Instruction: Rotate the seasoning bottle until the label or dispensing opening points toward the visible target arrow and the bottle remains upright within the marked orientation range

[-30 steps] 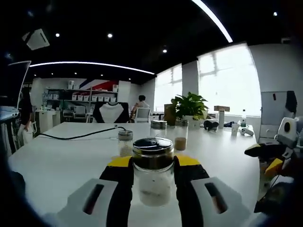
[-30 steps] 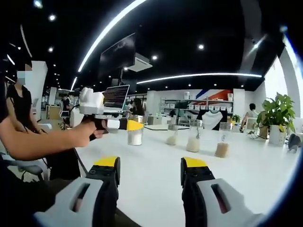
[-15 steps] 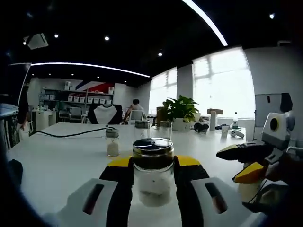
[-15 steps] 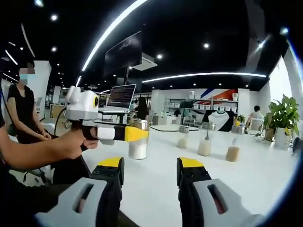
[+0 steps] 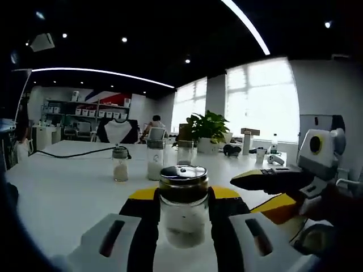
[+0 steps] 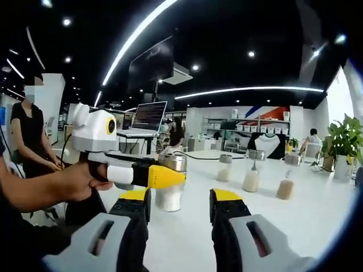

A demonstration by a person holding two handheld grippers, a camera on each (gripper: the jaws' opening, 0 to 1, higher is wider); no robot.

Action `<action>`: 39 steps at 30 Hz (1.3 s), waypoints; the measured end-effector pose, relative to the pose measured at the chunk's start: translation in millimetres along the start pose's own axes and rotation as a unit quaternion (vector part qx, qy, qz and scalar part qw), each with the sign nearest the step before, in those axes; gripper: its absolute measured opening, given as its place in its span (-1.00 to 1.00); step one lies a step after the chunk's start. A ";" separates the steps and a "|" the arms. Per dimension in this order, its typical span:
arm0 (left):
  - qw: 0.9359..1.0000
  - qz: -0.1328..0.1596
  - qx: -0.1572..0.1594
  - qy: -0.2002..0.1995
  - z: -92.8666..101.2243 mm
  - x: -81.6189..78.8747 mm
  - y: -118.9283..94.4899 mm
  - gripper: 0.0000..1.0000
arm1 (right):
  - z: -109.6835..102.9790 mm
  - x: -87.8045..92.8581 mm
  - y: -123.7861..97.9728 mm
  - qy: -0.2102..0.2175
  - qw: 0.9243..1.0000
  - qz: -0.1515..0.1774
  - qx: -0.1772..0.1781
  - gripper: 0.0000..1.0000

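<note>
Seasoning bottle point(image 5: 183, 205), clear glass with a shiny metal lid, sits clamped between the two jaws of the left gripper point(image 5: 182, 198) in the left gripper view, upright, with pale powder low inside. Whether its base touches the white tabletop point(image 5: 62, 192) cannot be told. Beyond the bottle, well apart, three similar jars point(image 5: 154, 161) stand in a row; a potted plant point(image 5: 207, 127) sits farther back still. To the right of the bottle, the right gripper point(image 5: 271, 192) comes in with its jaws parted, holding nothing.

In the right gripper view, the right gripper point(image 6: 178, 199) has its jaws spread a bottle's width apart and empty. The bottle point(image 6: 170, 187) stands just beyond their tips, gripped by the left gripper point(image 6: 164, 176), which a hand point(image 6: 79, 181) holds.

No target arrow or label is clear in either view.

Glass looks rigid, smooth and breakable, and the jar seems light with so little inside. A slick wall may slip while turning, so a hold around the mid-body, below the lid, seems safest for keeping it upright.
</note>
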State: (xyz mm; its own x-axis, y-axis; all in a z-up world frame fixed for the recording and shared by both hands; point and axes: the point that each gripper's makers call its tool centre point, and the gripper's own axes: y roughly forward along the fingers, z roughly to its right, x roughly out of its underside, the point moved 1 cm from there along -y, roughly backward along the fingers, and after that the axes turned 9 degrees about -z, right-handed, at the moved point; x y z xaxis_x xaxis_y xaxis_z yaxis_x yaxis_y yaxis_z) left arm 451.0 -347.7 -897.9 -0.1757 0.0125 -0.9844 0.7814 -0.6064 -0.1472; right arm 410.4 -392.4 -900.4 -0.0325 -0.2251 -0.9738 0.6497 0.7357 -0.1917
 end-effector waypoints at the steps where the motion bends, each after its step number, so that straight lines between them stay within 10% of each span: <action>1: 1.000 0.000 0.001 0.000 0.7 0.1 0.0 -0.30 | -0.1 -0.1 0.4 -0.001 1.000 -0.001 -0.001 -0.20; 39: 0.994 0.019 0.098 -0.038 27.5 0.6 -0.4 -0.30 | -15.3 17.6 26.9 0.028 0.997 -0.006 -0.068 -0.33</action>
State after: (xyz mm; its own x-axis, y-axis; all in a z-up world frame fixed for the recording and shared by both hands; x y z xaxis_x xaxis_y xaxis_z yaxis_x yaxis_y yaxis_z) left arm 434.1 -369.4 -895.8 -0.1981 -0.0689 -0.9778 0.6585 -0.7482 -0.0807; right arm 415.7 -366.7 -924.5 -0.0835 -0.2008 -0.9761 0.5404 0.8138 -0.2136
